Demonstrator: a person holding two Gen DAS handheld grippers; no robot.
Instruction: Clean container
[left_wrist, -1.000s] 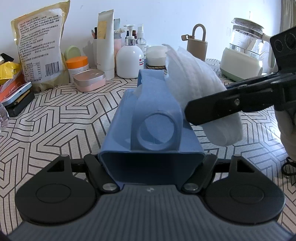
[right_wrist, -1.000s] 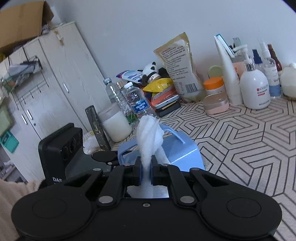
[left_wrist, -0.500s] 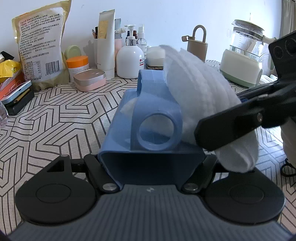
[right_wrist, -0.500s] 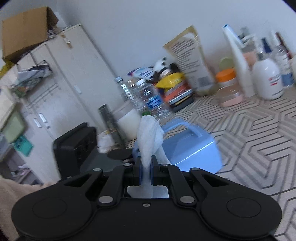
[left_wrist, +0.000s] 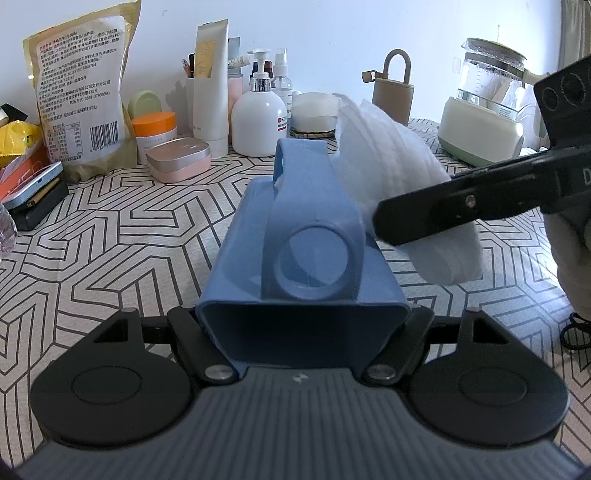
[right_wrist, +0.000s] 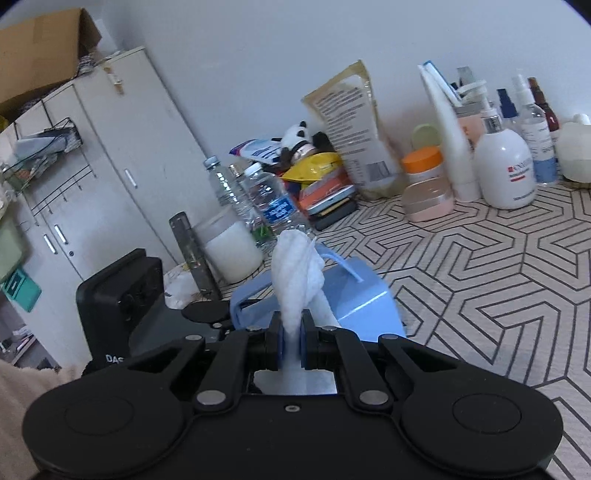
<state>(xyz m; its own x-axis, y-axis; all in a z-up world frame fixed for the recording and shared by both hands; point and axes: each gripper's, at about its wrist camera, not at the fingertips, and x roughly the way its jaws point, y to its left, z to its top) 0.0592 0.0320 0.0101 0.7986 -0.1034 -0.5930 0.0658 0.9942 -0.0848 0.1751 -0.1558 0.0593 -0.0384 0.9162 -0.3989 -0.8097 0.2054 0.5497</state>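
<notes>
A blue plastic container (left_wrist: 306, 229) with a strap handle lies on its side on the patterned tablecloth, its open mouth facing the left wrist camera. My left gripper (left_wrist: 303, 343) is shut on it, one finger against each side wall near the rim. My right gripper (right_wrist: 291, 332) is shut on a folded white wipe (right_wrist: 295, 280). In the left wrist view the right gripper's black finger (left_wrist: 461, 206) comes in from the right and presses the wipe (left_wrist: 391, 173) against the container's upper right side. The right wrist view shows the container (right_wrist: 365, 299) just beyond the wipe.
Along the back wall stand a food bag (left_wrist: 77, 92), an orange-lidded jar (left_wrist: 153, 129), a pink tin (left_wrist: 179, 158), a pump bottle (left_wrist: 260, 118) and a kettle (left_wrist: 484, 114). Water bottles (right_wrist: 273, 206) and a white jar (right_wrist: 232, 251) stand beside a white cabinet (right_wrist: 110, 177).
The right gripper slid the wipe down the container's right side toward the left wrist camera, then back up to about where it was. The left gripper and container stayed still.
</notes>
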